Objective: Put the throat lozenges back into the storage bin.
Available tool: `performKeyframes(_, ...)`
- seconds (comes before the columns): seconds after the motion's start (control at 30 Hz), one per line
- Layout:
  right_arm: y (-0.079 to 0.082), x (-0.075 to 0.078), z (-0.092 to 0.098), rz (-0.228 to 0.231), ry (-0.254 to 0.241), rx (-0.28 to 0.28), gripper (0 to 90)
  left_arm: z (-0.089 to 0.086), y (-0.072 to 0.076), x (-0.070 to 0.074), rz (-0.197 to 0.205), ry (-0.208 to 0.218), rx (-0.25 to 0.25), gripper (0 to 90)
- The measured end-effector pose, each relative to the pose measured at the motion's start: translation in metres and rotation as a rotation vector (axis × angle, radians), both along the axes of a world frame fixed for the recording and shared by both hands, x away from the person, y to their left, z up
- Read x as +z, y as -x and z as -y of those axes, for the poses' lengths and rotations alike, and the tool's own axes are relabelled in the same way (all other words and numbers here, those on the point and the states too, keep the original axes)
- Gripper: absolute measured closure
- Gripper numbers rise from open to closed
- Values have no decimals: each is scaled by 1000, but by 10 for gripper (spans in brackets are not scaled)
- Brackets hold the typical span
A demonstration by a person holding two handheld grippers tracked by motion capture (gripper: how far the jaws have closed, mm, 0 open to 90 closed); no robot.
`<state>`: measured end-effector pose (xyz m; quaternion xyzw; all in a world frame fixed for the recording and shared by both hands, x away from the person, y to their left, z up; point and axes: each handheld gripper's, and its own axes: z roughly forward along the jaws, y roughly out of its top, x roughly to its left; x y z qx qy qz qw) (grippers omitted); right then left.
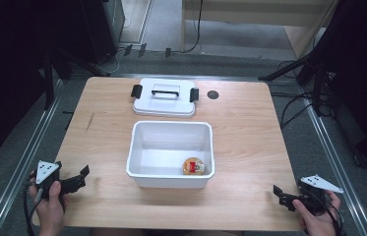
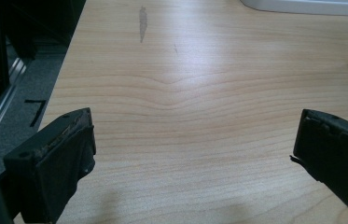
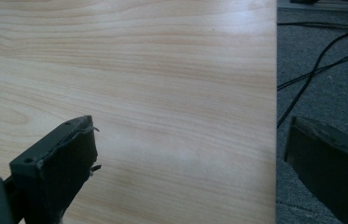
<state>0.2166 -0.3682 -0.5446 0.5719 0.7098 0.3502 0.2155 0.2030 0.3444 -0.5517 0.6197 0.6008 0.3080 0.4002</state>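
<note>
A white plastic bin [image 1: 137, 147] stands open at the middle of the wooden table [image 1: 250, 147]. Inside it, at the front right corner, lies a small round orange item with a red label [image 1: 193, 166]. The bin's white lid [image 1: 164, 98], with a black handle and black side clips, lies flat behind it. My left gripper [image 1: 83, 177] rests at the front left corner, jaws wide apart and empty [image 2: 192, 135]. At the front right edge, my right gripper [image 1: 279, 195] also stands open over bare wood with nothing between its jaws [image 3: 190, 140].
A small black round mark [image 1: 213, 95] sits on the table right of the lid. In the left gripper view a grey smear [image 2: 142, 23] marks the wood. Cables [image 3: 321, 65] trail over the grey carpet past the table's right edge. Metal rails run along both sides.
</note>
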Motion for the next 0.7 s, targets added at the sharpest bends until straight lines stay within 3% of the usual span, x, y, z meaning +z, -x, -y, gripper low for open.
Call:
performKeyframes(0.13,6,-4,6,15,-26,-34,27,0,0,0,-1,1,-1,0)
performKeyframes(0.5,18,-7,19,130,-162,-91,28,-1,0,0,-5,-1,-4,0)
performKeyframes(0.6,20,-9,24,145,-216,-121,43,-1,0,0,-5,0,-4,0)
performKeyframes(0.7,22,-10,25,147,-232,-137,44,-1,0,0,-2,5,-3,0)
